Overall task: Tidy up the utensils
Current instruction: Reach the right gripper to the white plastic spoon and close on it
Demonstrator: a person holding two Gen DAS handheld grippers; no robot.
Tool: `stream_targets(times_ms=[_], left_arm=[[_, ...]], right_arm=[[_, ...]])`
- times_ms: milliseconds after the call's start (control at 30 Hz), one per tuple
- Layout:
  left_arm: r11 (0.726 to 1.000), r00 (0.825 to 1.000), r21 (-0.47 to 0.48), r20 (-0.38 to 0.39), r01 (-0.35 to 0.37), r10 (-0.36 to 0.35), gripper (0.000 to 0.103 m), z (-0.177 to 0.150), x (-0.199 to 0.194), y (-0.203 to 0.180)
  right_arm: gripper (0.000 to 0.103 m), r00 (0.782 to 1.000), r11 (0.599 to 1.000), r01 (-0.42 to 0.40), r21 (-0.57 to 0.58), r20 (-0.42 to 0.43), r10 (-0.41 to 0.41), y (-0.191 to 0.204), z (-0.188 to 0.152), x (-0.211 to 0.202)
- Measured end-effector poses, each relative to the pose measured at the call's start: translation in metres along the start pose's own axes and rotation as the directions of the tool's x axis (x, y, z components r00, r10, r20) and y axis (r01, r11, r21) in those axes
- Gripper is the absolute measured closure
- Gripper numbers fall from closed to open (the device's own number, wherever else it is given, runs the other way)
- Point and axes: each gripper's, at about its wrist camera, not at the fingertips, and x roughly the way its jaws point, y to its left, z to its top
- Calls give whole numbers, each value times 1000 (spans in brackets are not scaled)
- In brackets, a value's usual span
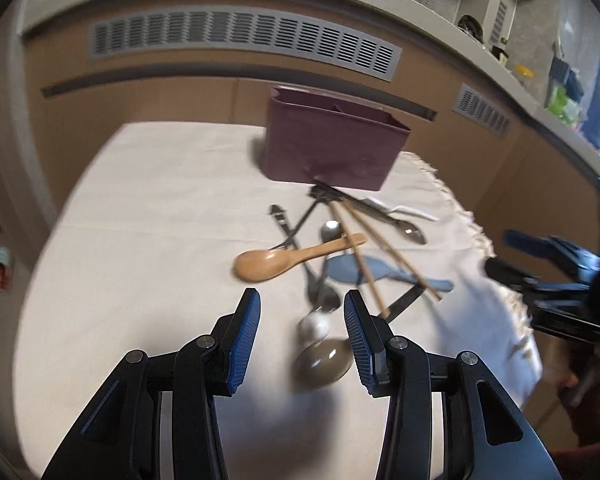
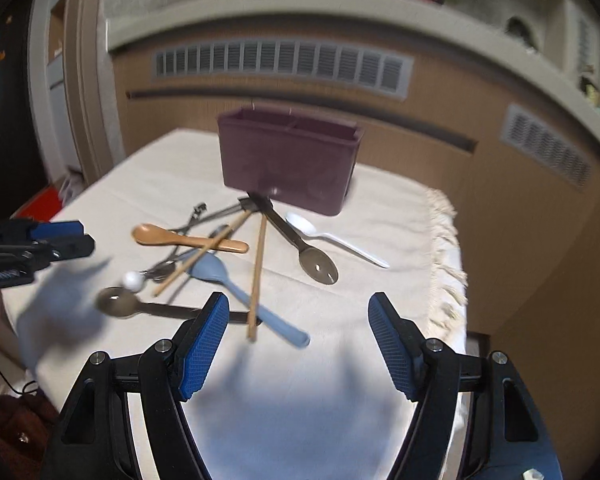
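The left gripper (image 1: 302, 312) is hovering low over the near edge of the pile, its blue-padded fingers spread apart with nothing between them. Just ahead of and below it, a metal spoon (image 1: 323, 360) is lying on the white tablecloth (image 1: 148, 216), with a small white ball-ended utensil (image 1: 314, 326) resting against its handle end; both are blurred.

The right gripper (image 2: 298, 308) is hanging over the right side of the cloth, its fingers standing wide apart and holding nothing. Near its left finger, the handle of a pale blue spatula (image 2: 236, 284) is reaching toward the camera, crossed by one of two wooden chopsticks (image 2: 258, 272).

A little farther in, the utensils are lying in a loose, overlapping heap. A wooden spoon (image 1: 288, 260) is sitting on the left of the heap, its bowl pointing left. A dark-handled slotted spoon (image 2: 318, 266) is lying to the right, and a white plastic spoon (image 2: 336, 240) is resting just beyond it, apart from the rest. Thin metal pieces are tangled under the chopsticks; I cannot tell what each one is.

Behind the heap, a dark purple organizer box (image 1: 332, 144) is standing upright on the cloth, divided inside. Beyond the table, brown cabinets with grey vents (image 1: 244, 38) are running along the wall.
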Motion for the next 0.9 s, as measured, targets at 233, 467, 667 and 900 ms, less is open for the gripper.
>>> stream_targets(times_ms=[233, 467, 667, 900], left_arm=[[998, 997, -15, -52, 54, -55, 61, 21, 26, 5], [989, 996, -149, -89, 6, -19, 61, 20, 30, 50], [981, 997, -192, -83, -11, -5, 61, 30, 39, 63], [978, 996, -208, -83, 26, -44, 61, 49, 67, 61]], right_arm=[[44, 988, 987, -142, -73, -75, 137, -11, 35, 52], [54, 959, 948, -259, -185, -163, 230, -34, 75, 116], [86, 961, 993, -119, 18, -250, 120, -93, 72, 166], [86, 883, 929, -305, 210, -303, 358, -76, 29, 127]])
